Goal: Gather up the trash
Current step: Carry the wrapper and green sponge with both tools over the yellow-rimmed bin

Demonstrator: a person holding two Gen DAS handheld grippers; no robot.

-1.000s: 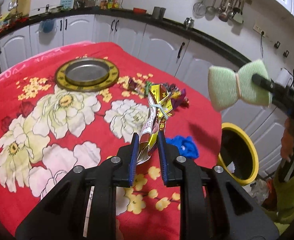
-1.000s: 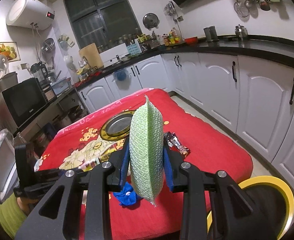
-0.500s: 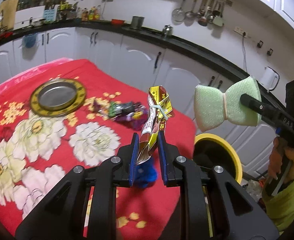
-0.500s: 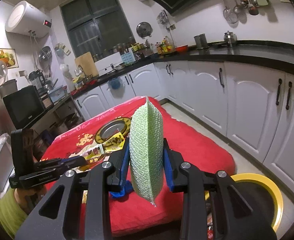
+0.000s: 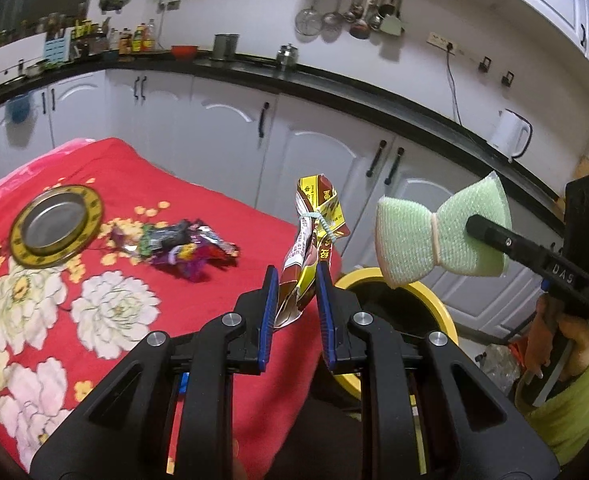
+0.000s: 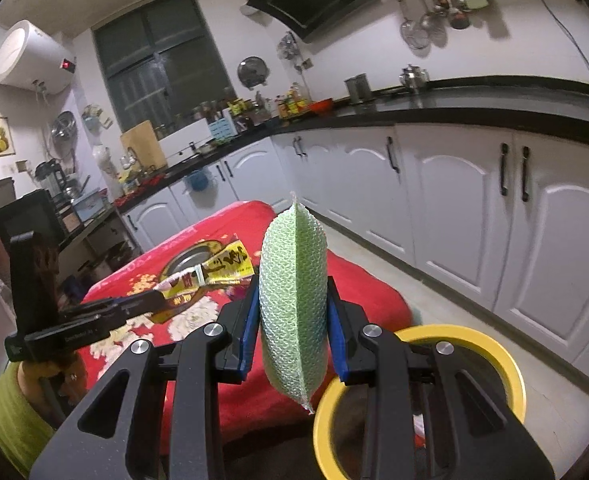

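Left gripper [image 5: 293, 300] is held level above the near-right edge of the table [image 5: 214, 216], fingers pointing out toward the cabinets. Jaws closed to a narrow gap, clamped on a crumpled gold-and-red wrapper [image 5: 314, 236] that stands up from between the pads; a thin band is looped round its middle.

Right gripper [image 6: 293, 330] is off the table's right edge, above the yellow-rimmed bin [image 6: 494, 344] on the floor. Jaws are wider, squeezing a green mesh sponge [image 6: 294, 300] edge-on. In the left wrist view the sponge is pinched at one end, waisted like a bow.

More trash on the table: a pile of candy wrappers [image 5: 178, 244] near the far-right edge, just beside a round metal plate [image 5: 56, 224] with a yellow rim.
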